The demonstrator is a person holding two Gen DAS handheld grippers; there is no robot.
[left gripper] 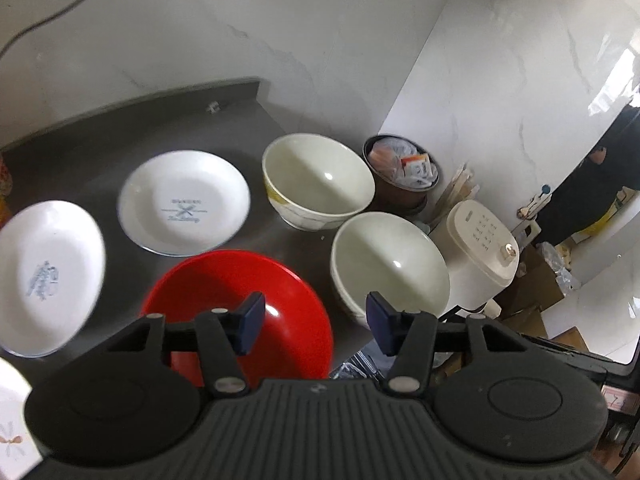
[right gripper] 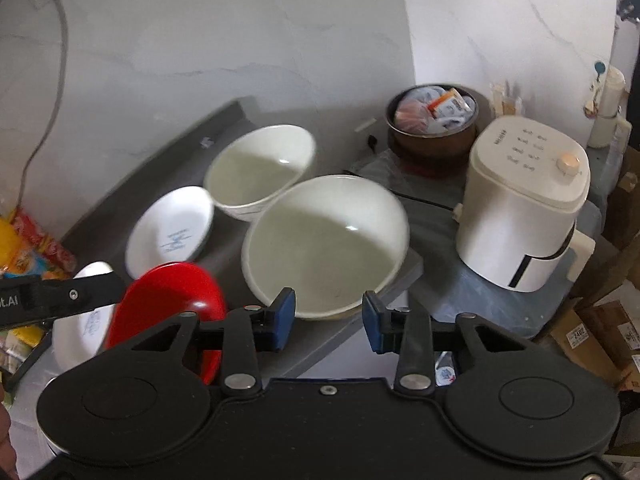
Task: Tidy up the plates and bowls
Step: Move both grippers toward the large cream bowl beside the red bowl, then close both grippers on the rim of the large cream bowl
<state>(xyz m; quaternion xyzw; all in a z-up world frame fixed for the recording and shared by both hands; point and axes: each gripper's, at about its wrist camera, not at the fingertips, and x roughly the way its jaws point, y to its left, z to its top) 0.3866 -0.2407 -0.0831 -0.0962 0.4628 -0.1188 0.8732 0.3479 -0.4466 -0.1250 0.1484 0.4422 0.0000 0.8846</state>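
Grey countertop [left gripper: 100,140] with crockery apparently all unsorted: two white printed plates [left gripper: 184,202] [left gripper: 46,276], a red shallow dish [left gripper: 240,312] at the front edge, two cream bowls [left gripper: 318,178] [left gripper: 390,266] toward the right edge, none stacked; left gripper [left gripper: 316,326] and right gripper [right gripper: 329,320] both spread, empty.

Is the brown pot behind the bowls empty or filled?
Filled. The brown pot holds packets and wrapped items heaped nearly to its rim, visible from both wrist views.

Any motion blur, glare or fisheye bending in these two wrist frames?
Left wrist view: the leftmost white plate is smeared by blur; the red bowl carries a small highlight; the backsplash edge bows. Right wrist view: the near cream bowl has a blurred rim and a glare spot.
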